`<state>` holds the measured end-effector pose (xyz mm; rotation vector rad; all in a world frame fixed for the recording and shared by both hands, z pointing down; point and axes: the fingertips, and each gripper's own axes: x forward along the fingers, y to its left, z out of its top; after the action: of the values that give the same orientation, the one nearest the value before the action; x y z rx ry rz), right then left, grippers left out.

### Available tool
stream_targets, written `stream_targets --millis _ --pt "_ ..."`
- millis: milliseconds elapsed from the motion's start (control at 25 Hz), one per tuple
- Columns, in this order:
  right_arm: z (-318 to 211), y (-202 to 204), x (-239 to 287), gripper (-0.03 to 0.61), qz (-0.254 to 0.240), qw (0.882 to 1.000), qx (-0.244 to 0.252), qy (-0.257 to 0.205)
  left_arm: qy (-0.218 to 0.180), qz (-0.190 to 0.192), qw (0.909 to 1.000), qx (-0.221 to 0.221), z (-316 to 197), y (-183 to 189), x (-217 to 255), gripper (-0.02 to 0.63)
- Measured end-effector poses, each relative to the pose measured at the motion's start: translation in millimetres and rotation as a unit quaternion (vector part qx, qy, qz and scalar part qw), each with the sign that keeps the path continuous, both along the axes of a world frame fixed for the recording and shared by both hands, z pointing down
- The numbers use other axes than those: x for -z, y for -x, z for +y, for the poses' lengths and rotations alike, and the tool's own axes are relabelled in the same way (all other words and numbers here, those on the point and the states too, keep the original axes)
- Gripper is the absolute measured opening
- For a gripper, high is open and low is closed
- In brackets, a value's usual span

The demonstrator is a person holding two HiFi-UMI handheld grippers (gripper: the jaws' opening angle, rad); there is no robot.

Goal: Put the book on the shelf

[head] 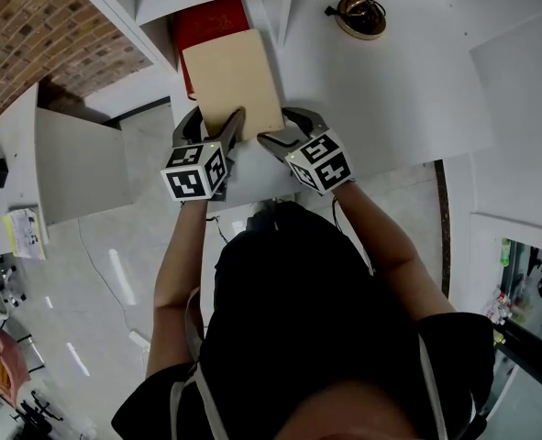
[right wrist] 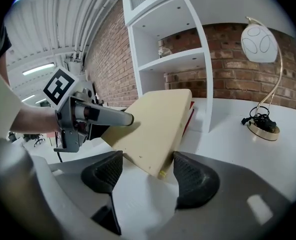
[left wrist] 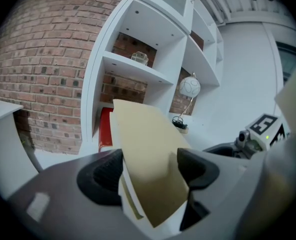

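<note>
The book (head: 234, 79) is hanging at a slant over the white table (head: 399, 90), its far end pointing toward the shelf (head: 115, 16), where a red book (head: 211, 18) is standing in the lowest compartment. The left gripper (head: 213, 125) is clamping the book's near edge, pads pressing both faces. The right gripper (head: 289, 128) is waiting at the near corner with its jaws spread apart, pressing nothing. A lamp (head: 362, 15) is sitting farther right.

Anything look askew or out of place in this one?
Only the tan book: it hangs tilted, clamped in the left gripper, its far end in front of the red book at the bottom compartment of the shelf, not yet shelved. Nothing else stands out.
</note>
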<state>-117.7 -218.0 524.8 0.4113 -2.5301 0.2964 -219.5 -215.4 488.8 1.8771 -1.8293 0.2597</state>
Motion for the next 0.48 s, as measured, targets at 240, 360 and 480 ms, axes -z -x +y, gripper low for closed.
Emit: stream_targets --millis 240,360,480 --pt "-12.1 9.5 24.6 0.318 -0.039 0.999 -0.019 0.020 -0.019 -0.011 0.9997 0.010 -7.6 10.4 15.4 0.337" --pt "-18.5 14.6 32.9 0.313 -0.049 0.998 -0.030 0.026 -0.024 -0.021 0.9994 0.015 -9.7 15.2 20.4 0.341" --pt "-24.8 20.4 37.4 0.308 -0.054 0.997 -0.038 0.029 -0.035 -0.025 0.9988 0.023 -9.1 19.2 27.3 0.341"
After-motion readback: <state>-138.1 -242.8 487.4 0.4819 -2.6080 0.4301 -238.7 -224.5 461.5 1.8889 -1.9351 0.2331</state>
